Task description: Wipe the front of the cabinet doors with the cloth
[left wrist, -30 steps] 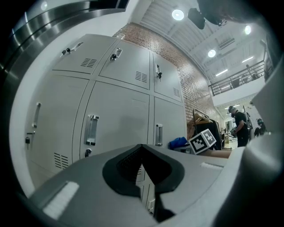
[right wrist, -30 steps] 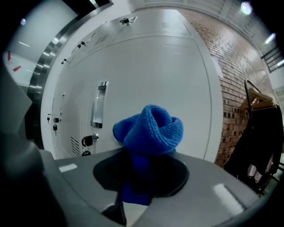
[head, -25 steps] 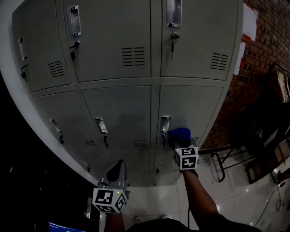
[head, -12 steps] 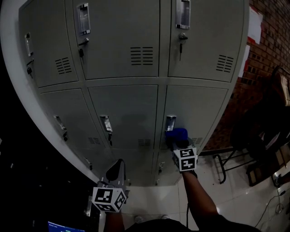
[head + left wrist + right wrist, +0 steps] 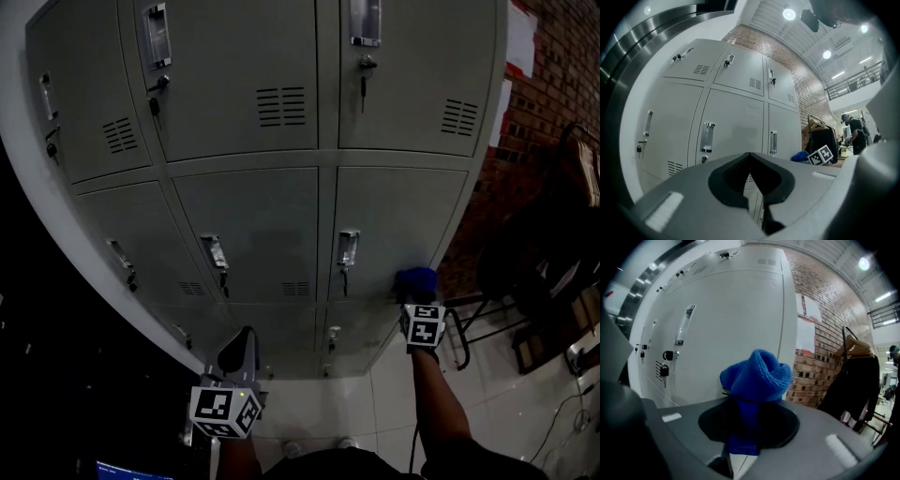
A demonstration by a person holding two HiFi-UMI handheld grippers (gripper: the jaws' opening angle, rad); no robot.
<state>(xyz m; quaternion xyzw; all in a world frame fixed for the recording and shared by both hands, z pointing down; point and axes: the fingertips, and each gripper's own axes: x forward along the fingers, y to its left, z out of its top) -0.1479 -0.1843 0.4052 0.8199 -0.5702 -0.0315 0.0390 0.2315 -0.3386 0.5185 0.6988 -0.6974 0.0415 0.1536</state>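
Note:
A grey locker cabinet fills the head view; its lower right door (image 5: 398,216) has a metal handle (image 5: 348,249). My right gripper (image 5: 413,298) is shut on a bunched blue knitted cloth (image 5: 415,280), which is pressed against that door near its right edge. In the right gripper view the cloth (image 5: 757,376) bulges above the jaws of the right gripper (image 5: 750,404), against the door (image 5: 726,333). My left gripper (image 5: 240,345) hangs low in front of the bottom doors, shut and empty, apart from the cabinet. The left gripper view shows the left gripper (image 5: 750,159) and the distant cloth (image 5: 800,156).
A brick wall (image 5: 553,84) stands right of the cabinet. Dark clothes hang on a rack (image 5: 544,253), with a metal frame (image 5: 459,328) beside it. Keys hang in the upper doors' locks (image 5: 364,70). A white tiled floor (image 5: 328,412) lies below. A person (image 5: 855,131) stands far off.
My right gripper has carried the cloth to the right across the lower right door, from beside the handle to the door's right edge. The left gripper has stayed put.

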